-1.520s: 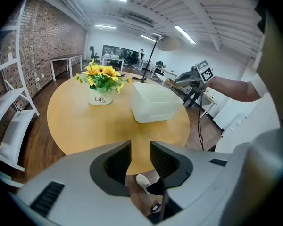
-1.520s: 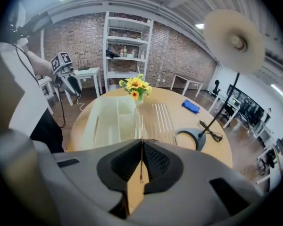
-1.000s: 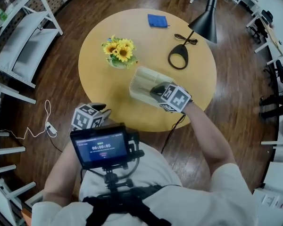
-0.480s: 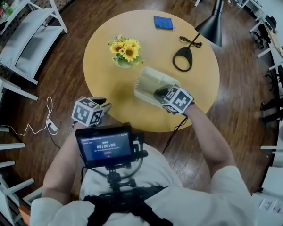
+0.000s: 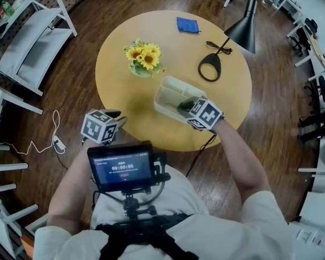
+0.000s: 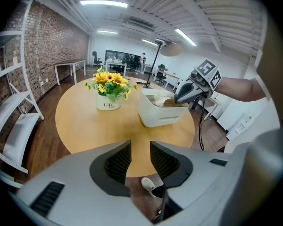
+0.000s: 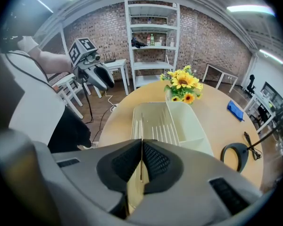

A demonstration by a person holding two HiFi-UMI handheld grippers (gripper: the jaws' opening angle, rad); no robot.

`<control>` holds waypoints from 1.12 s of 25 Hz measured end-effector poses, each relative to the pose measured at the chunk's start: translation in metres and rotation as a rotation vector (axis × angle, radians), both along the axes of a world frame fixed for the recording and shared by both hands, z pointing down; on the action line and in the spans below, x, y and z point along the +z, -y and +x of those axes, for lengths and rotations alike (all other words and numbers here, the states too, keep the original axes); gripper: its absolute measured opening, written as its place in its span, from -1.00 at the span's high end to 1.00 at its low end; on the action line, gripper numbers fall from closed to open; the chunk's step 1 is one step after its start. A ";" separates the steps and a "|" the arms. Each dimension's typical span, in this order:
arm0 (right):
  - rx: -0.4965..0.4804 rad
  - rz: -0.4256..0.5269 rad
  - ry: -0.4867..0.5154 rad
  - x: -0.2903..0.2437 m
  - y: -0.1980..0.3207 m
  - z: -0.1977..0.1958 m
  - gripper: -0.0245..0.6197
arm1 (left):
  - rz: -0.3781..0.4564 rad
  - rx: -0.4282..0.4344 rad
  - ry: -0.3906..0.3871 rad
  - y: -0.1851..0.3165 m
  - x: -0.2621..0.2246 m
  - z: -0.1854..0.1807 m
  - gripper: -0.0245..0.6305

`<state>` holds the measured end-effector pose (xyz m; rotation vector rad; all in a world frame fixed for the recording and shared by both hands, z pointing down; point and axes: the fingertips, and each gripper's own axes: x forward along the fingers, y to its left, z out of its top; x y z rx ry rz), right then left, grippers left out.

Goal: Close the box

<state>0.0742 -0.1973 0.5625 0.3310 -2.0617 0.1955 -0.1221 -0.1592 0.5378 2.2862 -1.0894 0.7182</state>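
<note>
A pale translucent box sits on the round wooden table, near its front edge. Its ribbed lid slants over the box's top, raised at the edge I hold. My right gripper is shut on that thin lid edge; from above the right gripper reaches over the box's near right side. My left gripper is open and holds nothing. The left gripper hovers off the table's front left edge, well apart from the box.
A vase of sunflowers stands left of the box. A black desk lamp and a blue cloth lie at the table's far side. White shelving stands to the left, and a cable trails on the wood floor.
The ribbed lid has swung over the top of the box with my right gripper shut on it. My left gripper has stayed off the table's edge, shifting only slightly.
</note>
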 end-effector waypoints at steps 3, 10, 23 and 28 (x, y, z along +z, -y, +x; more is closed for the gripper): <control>0.000 0.008 -0.009 -0.005 -0.007 -0.005 0.89 | 0.002 0.004 -0.005 -0.007 -0.006 -0.005 0.53; 0.007 0.014 0.025 0.003 0.003 0.002 0.87 | 0.002 0.002 -0.003 0.000 0.001 0.002 0.53; 0.397 0.209 0.153 -0.050 -0.005 0.033 0.58 | 0.046 0.128 -0.022 -0.022 -0.005 0.002 0.53; 0.797 0.265 0.271 -0.058 -0.088 0.060 0.58 | 0.083 0.219 -0.033 -0.058 -0.014 -0.011 0.53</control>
